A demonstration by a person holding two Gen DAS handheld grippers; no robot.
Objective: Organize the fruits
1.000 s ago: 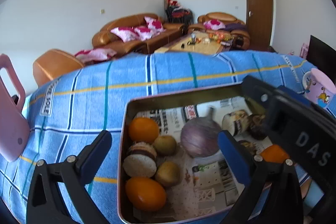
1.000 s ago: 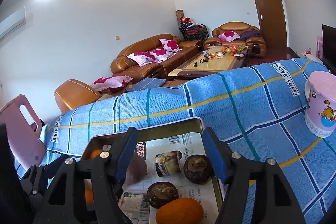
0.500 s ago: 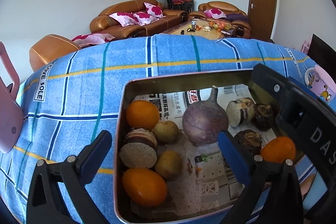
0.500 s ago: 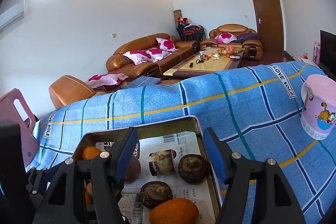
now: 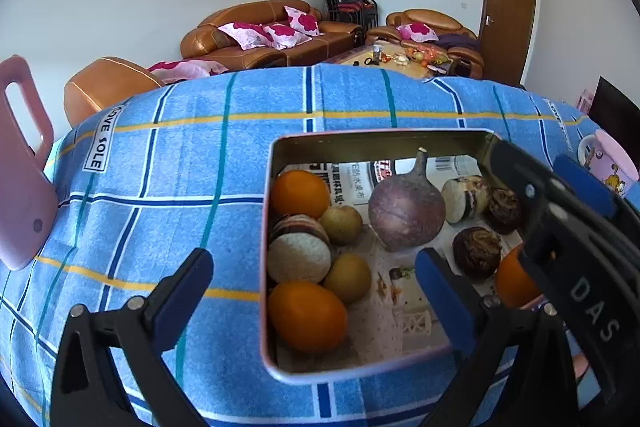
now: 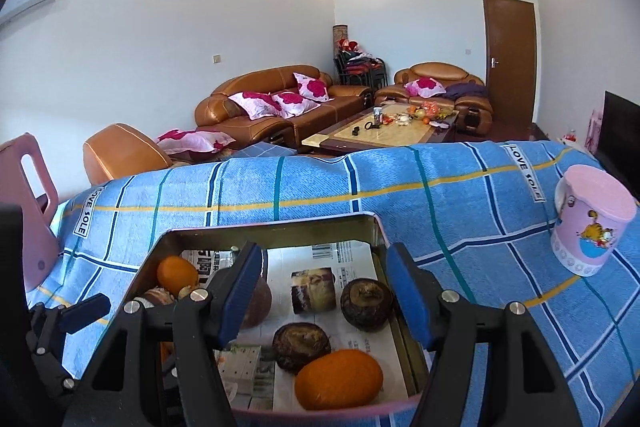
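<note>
Hovering over a metal tin [image 5: 376, 143] lined with newspaper, both grippers are sitting with their jaws spread wide and holding nothing. The tin is resting on a blue checked cloth [image 5: 180, 163], and all the produce is lying inside it.

Along the tin's left wall, 2 oranges [image 5: 306, 315] are bracketing a cut taro piece [image 5: 298, 253] and 2 small brown kiwi-like fruits [image 5: 347, 277]. A large purple turnip [image 5: 406, 213] is standing near the middle, stem up. Toward the right wall are lying 2 dark round taro corms [image 6: 366, 303], a cut taro chunk [image 6: 313, 291] and 1 more orange [image 6: 338, 379].

The oranges are likely firm and fairly light, with slightly slick, rounded skin, so a pinch across the widest middle should hold best. The kiwi-like fruits probably bruise easily and want a gentle squeeze. The turnip looks heavy and smooth; gripping its broad belly seems safer than its thin stem. The rough corms should offer good friction.

The left gripper [image 5: 312, 291] is straddling the tin's left wall, with the near orange and 1 kiwi-like fruit lying between its fingers but below them, untouched. The right gripper [image 6: 324, 291] is framing the cut chunk and the 2 corms, with the orange lying nearer the camera, just below the gap. A pink cartoon cup [image 6: 592, 231] is standing well apart on the cloth to the right.
</note>
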